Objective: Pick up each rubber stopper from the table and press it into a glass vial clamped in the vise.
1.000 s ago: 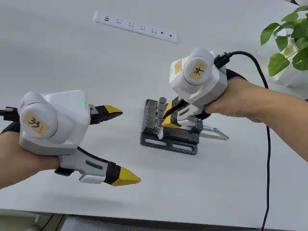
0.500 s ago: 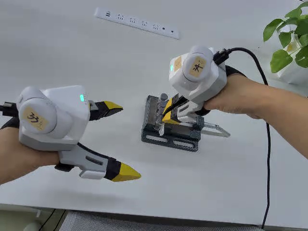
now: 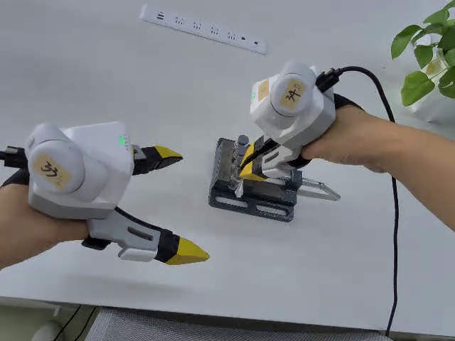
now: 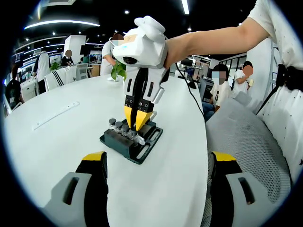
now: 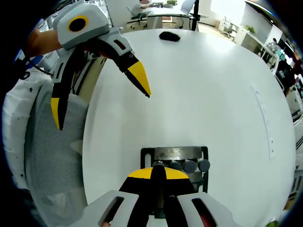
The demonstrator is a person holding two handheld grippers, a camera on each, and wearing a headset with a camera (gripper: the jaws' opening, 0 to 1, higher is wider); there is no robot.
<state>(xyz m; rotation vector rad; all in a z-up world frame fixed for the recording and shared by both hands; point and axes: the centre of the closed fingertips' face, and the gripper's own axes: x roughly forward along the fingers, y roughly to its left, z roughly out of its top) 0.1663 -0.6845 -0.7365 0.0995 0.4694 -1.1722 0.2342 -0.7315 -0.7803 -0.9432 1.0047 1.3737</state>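
A dark vise (image 3: 250, 200) (image 4: 129, 141) (image 5: 174, 152) sits mid-table and clamps a row of several glass vials (image 4: 124, 131) capped with grey rubber stoppers (image 5: 190, 166) (image 3: 242, 141). My right gripper (image 3: 249, 169) (image 4: 137, 121) (image 5: 158, 173) is shut and points down, its yellow tips resting on the stopper of the end vial. I see nothing held between its tips. My left gripper (image 3: 178, 203) (image 4: 158, 160) (image 5: 99, 97) hangs wide open to the left of the vise, apart from it, with nothing between its jaws.
A white power strip (image 3: 205, 29) lies at the far side of the table. A potted plant (image 3: 429, 50) stands at the back right. The right gripper's black cable (image 3: 390, 185) trails to the front edge. The vise's handle (image 3: 320, 190) sticks out to the right.
The view has shifted a little. Both grippers keep their places relative to the vise.
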